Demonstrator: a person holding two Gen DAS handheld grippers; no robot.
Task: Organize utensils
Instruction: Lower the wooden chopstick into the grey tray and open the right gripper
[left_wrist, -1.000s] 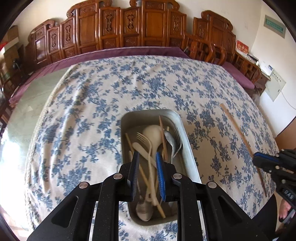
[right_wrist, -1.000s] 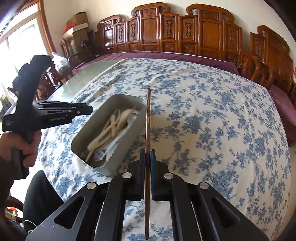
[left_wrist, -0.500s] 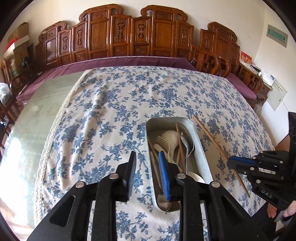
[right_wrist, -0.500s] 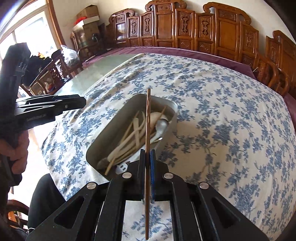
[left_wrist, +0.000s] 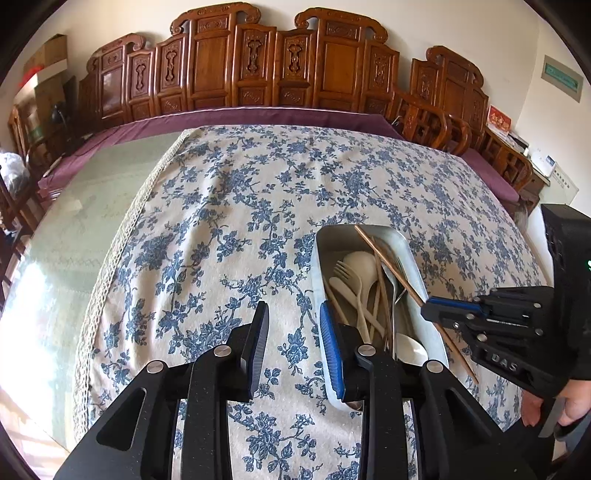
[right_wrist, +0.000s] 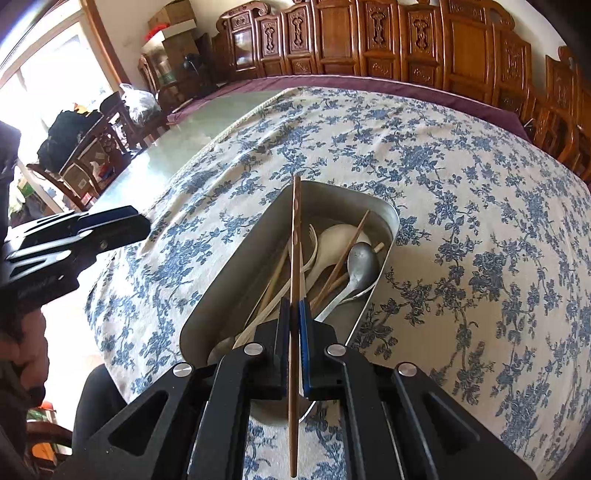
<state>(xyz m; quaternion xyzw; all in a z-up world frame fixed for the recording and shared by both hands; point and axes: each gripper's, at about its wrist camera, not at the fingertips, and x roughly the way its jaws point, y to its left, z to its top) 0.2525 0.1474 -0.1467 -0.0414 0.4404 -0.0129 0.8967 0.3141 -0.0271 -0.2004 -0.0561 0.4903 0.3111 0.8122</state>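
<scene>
Clamping 1 chopstick (right_wrist: 295, 236) over the crowded tray (right_wrist: 229, 280), right tongs (right_wrist: 294, 314) face empty, just-widened left tongs (left_wrist: 293, 332).

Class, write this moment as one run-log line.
left gripper: open, empty, jaws just widened | right gripper: shut on chopstick | chopstick: over metal tray | tray: holds utensils

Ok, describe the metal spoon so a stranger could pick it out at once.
On the blue-flowered tablecloth sits a steel tray of utensils. Along its right wall lies the metal spoon, the only grey, shiny piece among cream plastic cutlery and wooden chopsticks.
</scene>
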